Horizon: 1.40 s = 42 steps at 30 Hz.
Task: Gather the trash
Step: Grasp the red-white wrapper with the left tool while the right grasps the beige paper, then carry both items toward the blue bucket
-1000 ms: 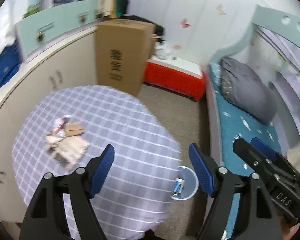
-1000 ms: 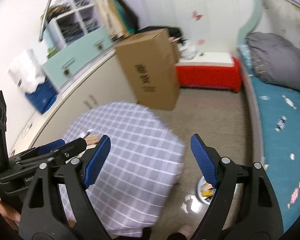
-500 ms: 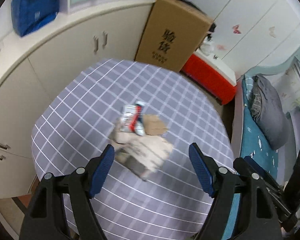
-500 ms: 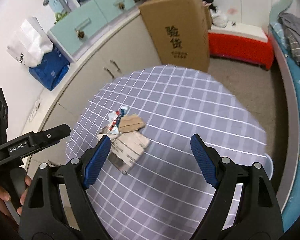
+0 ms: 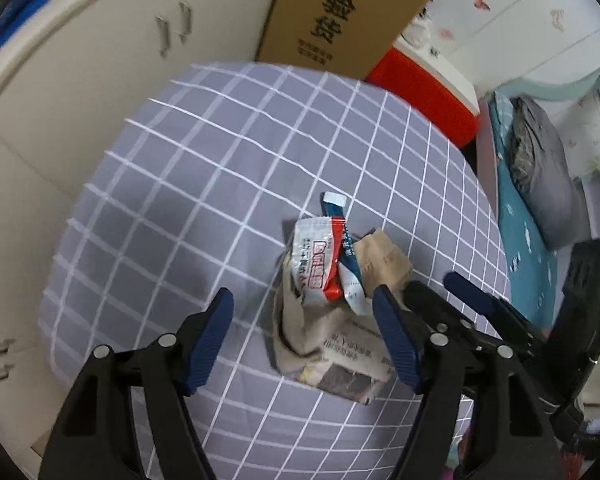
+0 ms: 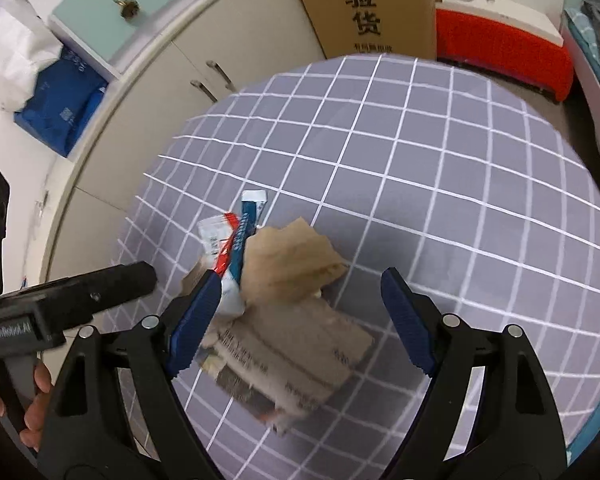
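Over the checked table (image 5: pixel 172 184), left wrist view: left gripper (image 5: pixel 304 332) spread wide, empty, trash pile (image 5: pixel 328 304) between its fingers, near the right edge | right wrist view: right gripper (image 6: pixel 300 320) spread wide, empty, pile (image 6: pixel 284 304) between its fingers, toward the table's left edge.

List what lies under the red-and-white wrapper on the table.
Under the red-and-white wrapper lie a blue sachet, crumpled brown paper and a printed newspaper sheet. Anything beneath that pile is covered.
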Available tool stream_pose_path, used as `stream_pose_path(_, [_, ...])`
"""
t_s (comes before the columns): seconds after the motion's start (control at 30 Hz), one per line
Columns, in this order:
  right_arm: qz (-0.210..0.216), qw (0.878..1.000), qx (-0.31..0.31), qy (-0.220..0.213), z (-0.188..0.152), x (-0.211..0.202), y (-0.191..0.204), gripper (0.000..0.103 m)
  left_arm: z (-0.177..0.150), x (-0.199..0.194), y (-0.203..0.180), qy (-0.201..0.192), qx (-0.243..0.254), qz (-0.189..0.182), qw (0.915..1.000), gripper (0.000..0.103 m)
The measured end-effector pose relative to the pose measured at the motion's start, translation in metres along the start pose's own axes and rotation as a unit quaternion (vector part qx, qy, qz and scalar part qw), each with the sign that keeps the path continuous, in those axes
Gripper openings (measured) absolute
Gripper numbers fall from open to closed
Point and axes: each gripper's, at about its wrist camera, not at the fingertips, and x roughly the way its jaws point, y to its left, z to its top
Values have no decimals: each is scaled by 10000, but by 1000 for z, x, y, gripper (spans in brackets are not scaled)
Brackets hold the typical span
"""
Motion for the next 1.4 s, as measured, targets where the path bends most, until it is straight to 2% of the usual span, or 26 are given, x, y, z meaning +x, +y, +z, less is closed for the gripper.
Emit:
stream_pose_path(0.17, [35,9997,-13,259,6,25,-2,68,13,27,6,279,88,-22,9996,61])
stream_pose_path(0.2, [59,9996,-12,290,7,27,-2,61,15,31,5,319,123,-23,9994,60])
stream_pose_path(0.33, [70,9996,-23,286,12,27,-6,53,21,46,2,460,285,-28,9985,57])
stream_pose_path(0.37, [-23,9996,-39,269,14,25,-6,39,23,48,1,462,287,-40,9985,56])
stream_pose_path(0.4, [-142,9995,-54,265,15,25,-7,32,25,50,-1,472,313,-58,9984,56])
stream_pose_path(0.57, [-222,9994,154,227,19,19,-27,32,37,57,-12,456,550,34,9974,52])
stream_pose_path(0.63, [-214,9994,198,189,20,17,-31,32,39,62,-12,506,546,12,9972,38])
stream_pose_path(0.8, [-136,9991,355,210,19,18,-36,30,43,66,-14,443,529,-55,9976,27])
stream_pose_path(0.87, [-131,9990,362,211,19,16,-37,29,43,63,-15,355,545,-13,9979,17])
stream_pose_path(0.9, [-160,9991,343,196,19,15,-38,28,43,61,-15,329,513,-36,9981,8])
stream_pose_path(0.93, [-215,9992,289,171,19,13,-38,28,44,58,-14,285,429,-104,9986,6])
stream_pose_path(1.23, [-411,9991,-73,-76,25,-8,-30,25,47,14,-26,-346,209,-205,9990,4])
stream_pose_path(1.4, [-322,9991,-96,-243,24,-30,-28,25,43,-15,-35,-584,55,-373,9976,4])
